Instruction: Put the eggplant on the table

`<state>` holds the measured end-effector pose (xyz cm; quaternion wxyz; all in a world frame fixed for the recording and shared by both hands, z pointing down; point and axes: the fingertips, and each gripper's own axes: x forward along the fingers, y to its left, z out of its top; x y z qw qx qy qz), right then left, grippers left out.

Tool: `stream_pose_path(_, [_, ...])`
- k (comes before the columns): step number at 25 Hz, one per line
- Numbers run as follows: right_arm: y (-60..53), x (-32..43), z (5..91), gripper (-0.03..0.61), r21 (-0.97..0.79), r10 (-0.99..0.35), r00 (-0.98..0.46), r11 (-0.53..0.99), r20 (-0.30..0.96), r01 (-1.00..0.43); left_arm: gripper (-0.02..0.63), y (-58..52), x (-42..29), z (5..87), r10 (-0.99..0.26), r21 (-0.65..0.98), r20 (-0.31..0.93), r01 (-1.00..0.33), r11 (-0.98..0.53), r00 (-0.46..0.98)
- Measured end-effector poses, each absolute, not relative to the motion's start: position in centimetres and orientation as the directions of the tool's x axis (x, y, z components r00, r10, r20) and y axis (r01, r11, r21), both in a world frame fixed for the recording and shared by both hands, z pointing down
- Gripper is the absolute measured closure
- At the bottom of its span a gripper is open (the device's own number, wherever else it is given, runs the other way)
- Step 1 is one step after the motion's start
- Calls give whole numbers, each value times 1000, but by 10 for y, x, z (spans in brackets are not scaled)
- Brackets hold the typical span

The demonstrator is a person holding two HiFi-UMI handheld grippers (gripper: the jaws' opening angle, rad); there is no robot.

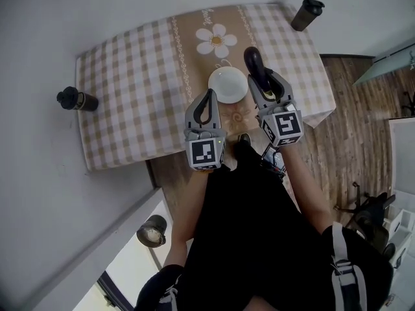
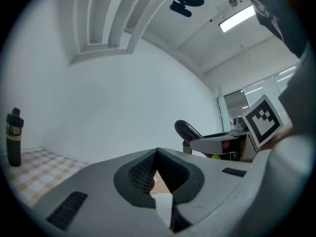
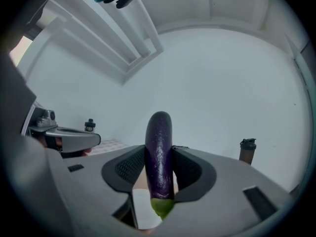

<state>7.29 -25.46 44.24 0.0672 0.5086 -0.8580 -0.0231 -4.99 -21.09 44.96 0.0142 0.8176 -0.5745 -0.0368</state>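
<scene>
A dark purple eggplant (image 1: 253,60) with a green stem end stands out forward from my right gripper (image 1: 264,78), whose jaws are shut on it over the table's near edge. In the right gripper view the eggplant (image 3: 159,152) fills the gap between the pads. My left gripper (image 1: 209,94) is beside it to the left, shut and empty, its tips touching (image 2: 157,151). From the left gripper view the eggplant (image 2: 186,130) shows to the right. The table (image 1: 130,76) has a beige checked cloth.
A white plate (image 1: 227,85) lies on the table just ahead of both grippers. One dark bottle (image 1: 307,14) stands at the far right corner, another (image 1: 78,99) at the left edge. Wooden floor (image 1: 350,128) runs to the right. A round cup-like thing (image 1: 152,230) sits low left.
</scene>
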Motion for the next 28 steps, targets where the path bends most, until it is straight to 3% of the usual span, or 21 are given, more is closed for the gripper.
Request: stream_pose_path(28, [-281, 42, 566, 399, 117, -774, -511, 585, 374, -802, 612, -198, -66, 469, -948, 29, -25, -948, -317, 316])
